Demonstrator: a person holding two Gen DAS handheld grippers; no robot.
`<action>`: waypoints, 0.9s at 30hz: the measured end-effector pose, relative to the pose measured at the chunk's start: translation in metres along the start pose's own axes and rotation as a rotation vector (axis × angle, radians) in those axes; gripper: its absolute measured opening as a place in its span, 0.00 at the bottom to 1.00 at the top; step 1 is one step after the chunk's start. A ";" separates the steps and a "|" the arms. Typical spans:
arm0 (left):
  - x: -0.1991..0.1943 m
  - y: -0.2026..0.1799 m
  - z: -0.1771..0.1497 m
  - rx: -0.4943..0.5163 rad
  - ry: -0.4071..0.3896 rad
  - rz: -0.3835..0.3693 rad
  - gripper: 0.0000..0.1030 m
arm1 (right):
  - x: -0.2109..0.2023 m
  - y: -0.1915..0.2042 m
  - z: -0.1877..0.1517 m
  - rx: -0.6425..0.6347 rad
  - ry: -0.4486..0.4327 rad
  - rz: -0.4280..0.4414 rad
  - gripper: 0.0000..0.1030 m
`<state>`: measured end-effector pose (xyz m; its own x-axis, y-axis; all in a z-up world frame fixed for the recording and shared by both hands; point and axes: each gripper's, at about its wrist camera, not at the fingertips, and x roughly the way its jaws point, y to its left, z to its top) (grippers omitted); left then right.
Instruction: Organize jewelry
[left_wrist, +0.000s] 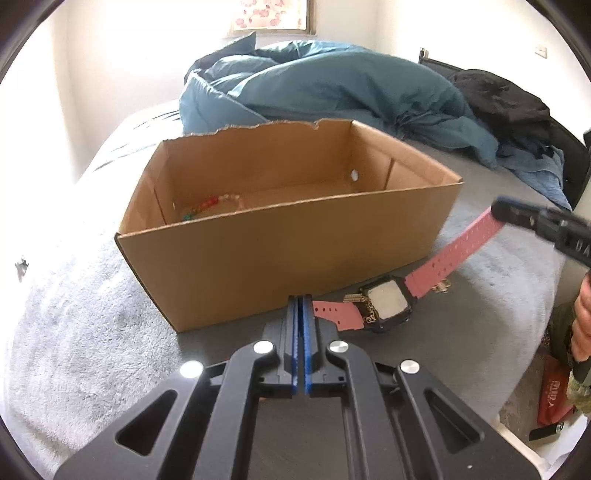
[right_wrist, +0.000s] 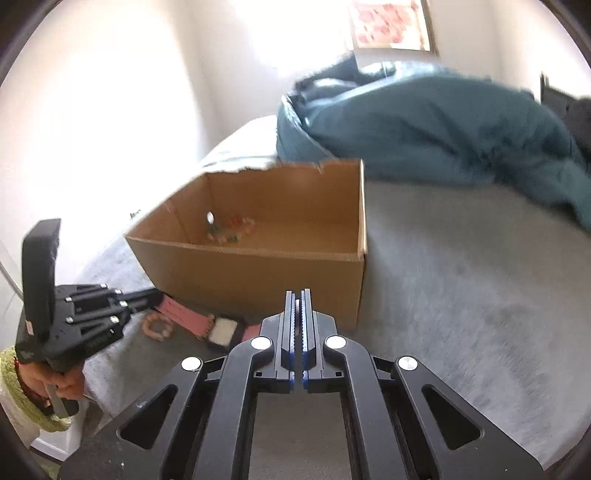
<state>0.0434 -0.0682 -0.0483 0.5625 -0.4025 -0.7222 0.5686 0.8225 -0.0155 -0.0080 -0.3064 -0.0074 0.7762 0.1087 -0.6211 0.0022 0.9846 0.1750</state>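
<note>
A pink-strapped watch with a black square case hangs in front of a cardboard box, with a thin gold chain tangled at its case. My left gripper is shut on the near strap end. My right gripper is shut on the far strap end, which it holds higher. In the right wrist view the right gripper has the strap edge-on between its pads, and the left gripper grips the watch at lower left. Coloured beads lie inside the box.
A pale pink bead bracelet lies on the grey blanket beside the watch. A heaped teal duvet and dark clothes sit behind the box. A red packet lies at the bed's right edge.
</note>
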 end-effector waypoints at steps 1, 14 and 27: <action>-0.004 -0.001 -0.001 -0.011 -0.005 -0.005 0.02 | -0.002 0.001 0.002 -0.006 -0.009 -0.002 0.01; -0.063 0.006 0.015 -0.163 -0.023 -0.153 0.01 | -0.041 -0.044 -0.003 0.244 0.030 0.132 0.01; -0.015 0.008 -0.006 -0.288 0.195 -0.198 0.01 | 0.000 -0.060 -0.023 0.344 0.196 0.138 0.01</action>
<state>0.0361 -0.0531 -0.0416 0.3187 -0.5037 -0.8029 0.4477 0.8267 -0.3409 -0.0231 -0.3623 -0.0354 0.6494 0.2931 -0.7017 0.1427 0.8594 0.4911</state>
